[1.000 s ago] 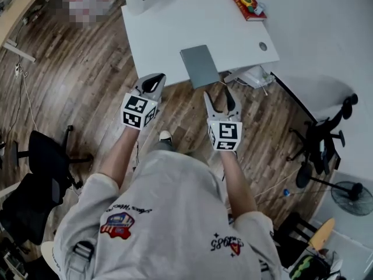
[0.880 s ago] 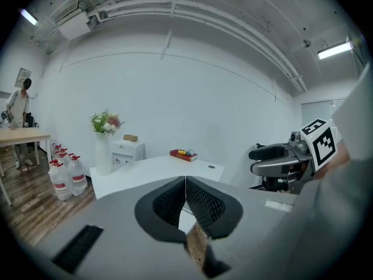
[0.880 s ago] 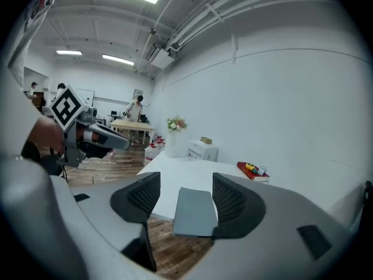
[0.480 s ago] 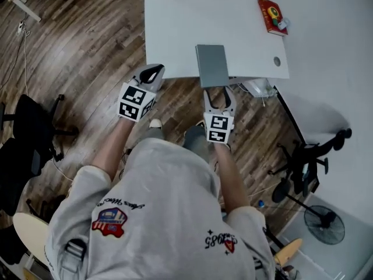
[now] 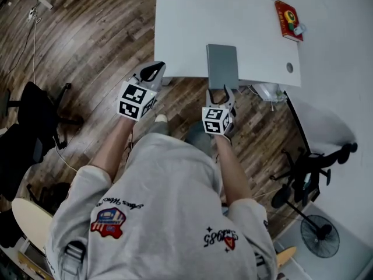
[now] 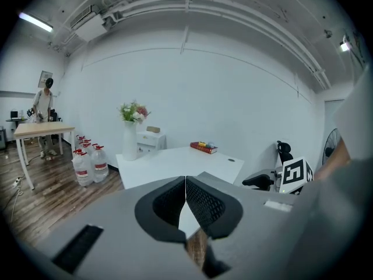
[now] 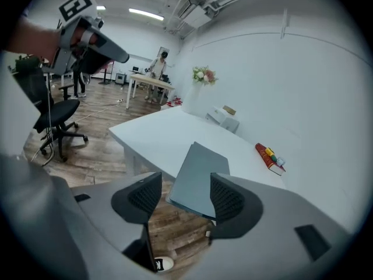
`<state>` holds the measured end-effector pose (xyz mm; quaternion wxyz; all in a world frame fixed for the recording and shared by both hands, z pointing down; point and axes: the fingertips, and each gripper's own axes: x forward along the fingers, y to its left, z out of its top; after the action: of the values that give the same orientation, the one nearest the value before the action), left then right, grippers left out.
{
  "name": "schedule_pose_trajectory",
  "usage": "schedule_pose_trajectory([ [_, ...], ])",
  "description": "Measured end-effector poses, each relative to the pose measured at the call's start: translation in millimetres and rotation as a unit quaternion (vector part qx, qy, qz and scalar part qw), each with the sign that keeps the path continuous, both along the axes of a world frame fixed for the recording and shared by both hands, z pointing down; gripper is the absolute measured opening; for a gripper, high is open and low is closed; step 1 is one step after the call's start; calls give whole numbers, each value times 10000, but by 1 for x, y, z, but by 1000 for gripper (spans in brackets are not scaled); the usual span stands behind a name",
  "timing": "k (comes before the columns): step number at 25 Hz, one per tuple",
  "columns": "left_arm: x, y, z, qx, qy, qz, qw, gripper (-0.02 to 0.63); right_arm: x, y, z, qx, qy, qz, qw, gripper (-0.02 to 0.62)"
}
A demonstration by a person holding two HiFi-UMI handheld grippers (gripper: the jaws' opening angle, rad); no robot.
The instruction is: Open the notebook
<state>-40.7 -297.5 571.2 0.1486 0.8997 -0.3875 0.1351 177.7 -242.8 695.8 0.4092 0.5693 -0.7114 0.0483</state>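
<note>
A grey closed notebook (image 5: 222, 66) lies flat at the near edge of the white table (image 5: 192, 28), its near end jutting past the edge; it also shows in the right gripper view, notebook (image 7: 198, 177). My right gripper (image 5: 220, 91) is open, its jaws spread just short of the notebook's near end, touching nothing. My left gripper (image 5: 152, 70) is shut and empty, held over the floor just off the table's near left corner. In the left gripper view its jaws (image 6: 186, 203) meet with nothing between them.
A red book (image 5: 288, 20) with small toys on it lies at the table's far right, near a cable hole (image 5: 289, 67). A vase of flowers (image 6: 130, 136) stands at the far corner. Office chairs (image 5: 35, 121) stand left and right on the wooden floor. A person (image 7: 157, 69) stands at a distant desk.
The head view has shifted so the table sits closer. My right gripper has moved forward to the notebook's near end. The left gripper stays shut near the table's corner.
</note>
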Motion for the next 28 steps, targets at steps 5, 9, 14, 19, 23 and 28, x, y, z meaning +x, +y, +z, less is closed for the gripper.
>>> schedule_pose_trajectory([
  [5,-6,-6,4,-90,-80,-137,9998,6,5,-5,31,-298,465,-267,9981,235],
  [9,-10,-12,9,-148,-180,-245,9994,6,13,-11,52,-562,772,-484,9942,212],
  [14,-19,-17,13,-245,-282,-437,9983,6,17,-18,68,-657,1217,-780,9873,219],
  [19,-22,-17,14,-307,-332,-584,9973,6,16,-17,76,-833,1431,-1023,9809,162],
  [23,-19,-16,19,-370,-370,-677,9963,6,13,-16,81,-905,1253,-1093,9819,91],
  [28,-7,-10,24,-465,-397,-722,9955,6,15,-15,74,-1040,467,-1006,9884,60],
])
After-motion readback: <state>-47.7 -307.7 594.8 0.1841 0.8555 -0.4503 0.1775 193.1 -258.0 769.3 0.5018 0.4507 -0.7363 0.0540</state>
